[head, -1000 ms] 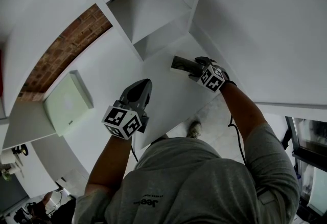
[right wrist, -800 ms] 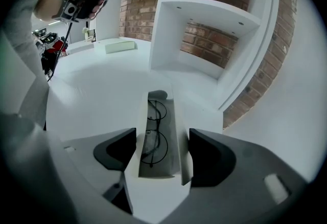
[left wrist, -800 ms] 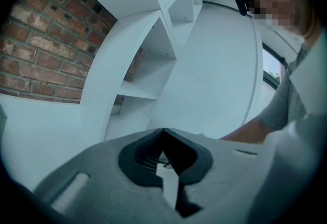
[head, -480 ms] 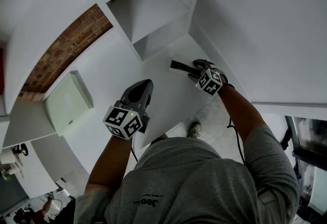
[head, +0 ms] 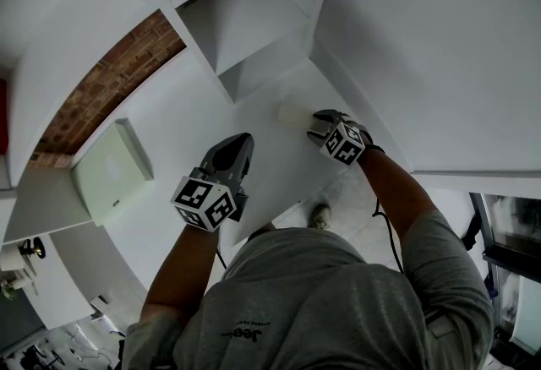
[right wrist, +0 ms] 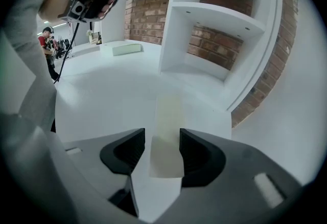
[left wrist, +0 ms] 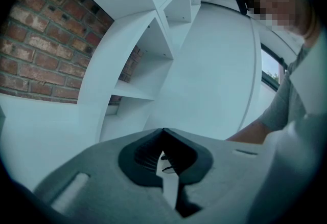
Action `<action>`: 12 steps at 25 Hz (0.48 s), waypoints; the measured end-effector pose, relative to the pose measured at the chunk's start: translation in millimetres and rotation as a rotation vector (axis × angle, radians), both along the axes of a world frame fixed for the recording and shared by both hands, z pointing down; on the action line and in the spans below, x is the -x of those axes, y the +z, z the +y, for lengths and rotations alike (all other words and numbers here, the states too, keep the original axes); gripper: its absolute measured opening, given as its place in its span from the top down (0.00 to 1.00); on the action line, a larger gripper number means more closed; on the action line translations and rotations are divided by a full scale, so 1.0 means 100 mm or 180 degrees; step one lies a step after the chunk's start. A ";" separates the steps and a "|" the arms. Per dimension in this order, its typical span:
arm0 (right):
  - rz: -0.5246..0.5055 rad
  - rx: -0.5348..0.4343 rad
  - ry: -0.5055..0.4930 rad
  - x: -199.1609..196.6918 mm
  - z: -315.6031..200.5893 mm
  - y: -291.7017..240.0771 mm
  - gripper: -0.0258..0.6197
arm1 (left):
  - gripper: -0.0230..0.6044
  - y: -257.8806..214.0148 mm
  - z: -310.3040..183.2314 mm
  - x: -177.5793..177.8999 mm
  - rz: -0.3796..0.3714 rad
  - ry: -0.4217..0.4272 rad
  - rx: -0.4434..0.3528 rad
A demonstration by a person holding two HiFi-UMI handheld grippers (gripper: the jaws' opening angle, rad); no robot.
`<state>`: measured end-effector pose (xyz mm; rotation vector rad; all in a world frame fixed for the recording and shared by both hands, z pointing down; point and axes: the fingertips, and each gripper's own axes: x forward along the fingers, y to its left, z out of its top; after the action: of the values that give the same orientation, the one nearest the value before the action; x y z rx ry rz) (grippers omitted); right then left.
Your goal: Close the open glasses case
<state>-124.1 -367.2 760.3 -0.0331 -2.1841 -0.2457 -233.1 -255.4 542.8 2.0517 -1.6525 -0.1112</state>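
On the worktop [head: 186, 115], the right hand-held gripper [right wrist: 162, 142] has just been closing its jaws around the glasses case [right wrist: 167, 110], not yet clamped; the left hand-held gripper [left wrist: 163, 138] is pinched together.

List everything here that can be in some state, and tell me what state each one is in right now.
glasses case, lid looks down, lying flat on the white counter.
right hand-held gripper, jaws apart, just been closing, case between them.
left hand-held gripper, jaws together, nothing between them.
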 end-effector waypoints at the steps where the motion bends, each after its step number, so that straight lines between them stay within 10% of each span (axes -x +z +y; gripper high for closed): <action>1: -0.0003 0.0000 0.0010 0.00 -0.01 -0.01 0.63 | 0.97 0.00 0.00 -0.01 0.0001 0.0004 -0.0002; 12: -0.0124 0.0099 0.0106 0.02 -0.04 -0.09 0.63 | 0.97 -0.01 -0.03 -0.06 -0.0006 0.0031 0.0009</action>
<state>-126.4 -370.7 751.0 -0.0095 -2.2253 -0.1951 -227.1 -258.0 541.4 2.0581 -1.6428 -0.1037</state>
